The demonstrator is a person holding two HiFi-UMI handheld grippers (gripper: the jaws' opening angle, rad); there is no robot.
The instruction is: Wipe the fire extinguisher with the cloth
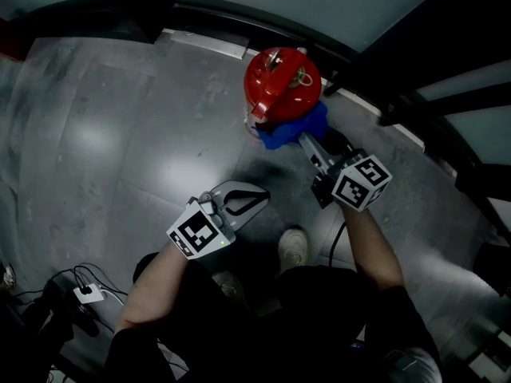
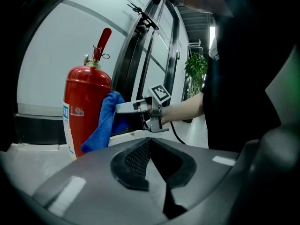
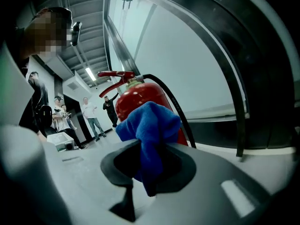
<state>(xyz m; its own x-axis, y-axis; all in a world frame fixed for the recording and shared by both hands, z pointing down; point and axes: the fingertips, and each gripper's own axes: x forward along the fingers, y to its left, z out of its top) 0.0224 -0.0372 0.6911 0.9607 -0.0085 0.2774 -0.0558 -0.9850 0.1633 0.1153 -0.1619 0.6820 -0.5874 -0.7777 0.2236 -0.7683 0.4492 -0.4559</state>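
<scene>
A red fire extinguisher (image 1: 281, 82) stands on the grey floor by the window frame; it also shows as the extinguisher (image 2: 86, 107) and, with its black hose (image 3: 176, 104), as the extinguisher (image 3: 140, 95). My right gripper (image 1: 307, 144) is shut on a blue cloth (image 1: 291, 128), which is pressed against the cylinder's near side. The cloth (image 3: 150, 125) bunches out of the right gripper (image 3: 150, 151). The left gripper view shows the cloth (image 2: 105, 121) hanging against the red body. My left gripper (image 1: 259, 198) hangs apart, short of the extinguisher, shut with nothing in it.
A dark window frame (image 1: 239, 22) and low sill run behind the extinguisher. Cables and a white adapter (image 1: 88, 294) lie on the floor at lower left. My shoe (image 1: 294, 247) is below the grippers. People (image 3: 91, 116) stand far back; a plant (image 2: 197, 69) is beyond.
</scene>
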